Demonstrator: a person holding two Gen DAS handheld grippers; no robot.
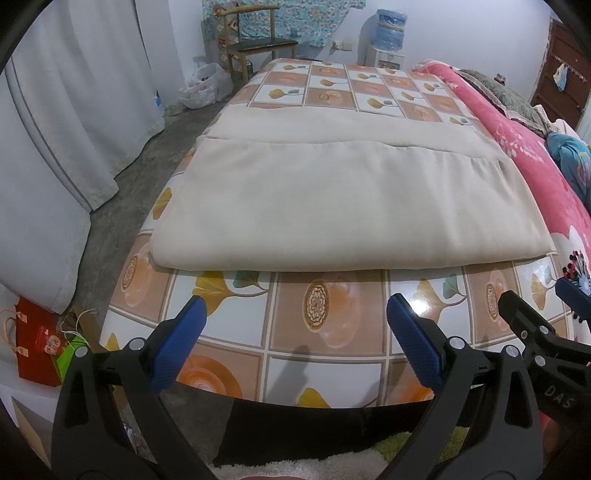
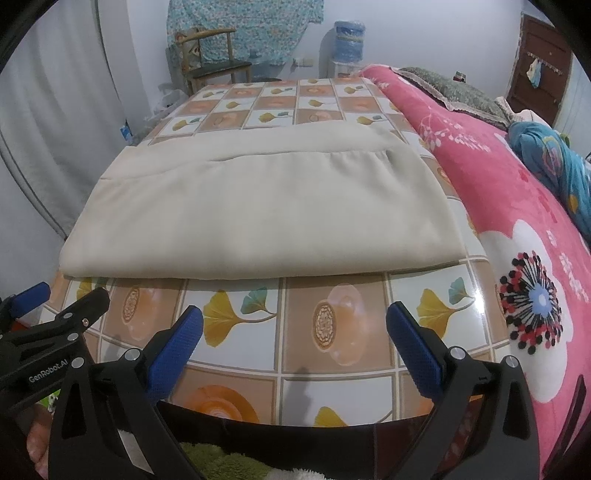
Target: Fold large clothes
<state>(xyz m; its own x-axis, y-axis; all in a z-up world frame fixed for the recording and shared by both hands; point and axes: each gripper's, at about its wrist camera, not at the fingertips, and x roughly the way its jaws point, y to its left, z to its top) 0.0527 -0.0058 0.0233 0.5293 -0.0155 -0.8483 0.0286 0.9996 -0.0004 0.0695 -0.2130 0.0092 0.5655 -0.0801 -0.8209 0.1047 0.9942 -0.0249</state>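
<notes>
A large beige garment [image 1: 332, 199] lies folded into a flat rectangle on the tiled-pattern table [image 1: 325, 317]; it also shows in the right wrist view [image 2: 258, 214]. Its folded near edge faces me, with a second layer showing at the far side. My left gripper [image 1: 295, 306] is open and empty, above the table's near edge, short of the garment. My right gripper [image 2: 295, 314] is open and empty in the same stance, to the right of the left one. The right gripper's fingers [image 1: 517, 306] show at the right edge of the left wrist view.
A pink flowered blanket [image 2: 517, 206] covers a bed along the table's right side. White curtains [image 1: 55, 129] hang at left. A wooden chair [image 1: 255, 40] and a water dispenser [image 1: 388, 33] stand beyond the table's far end. A red bag [image 1: 37, 339] sits on the floor at left.
</notes>
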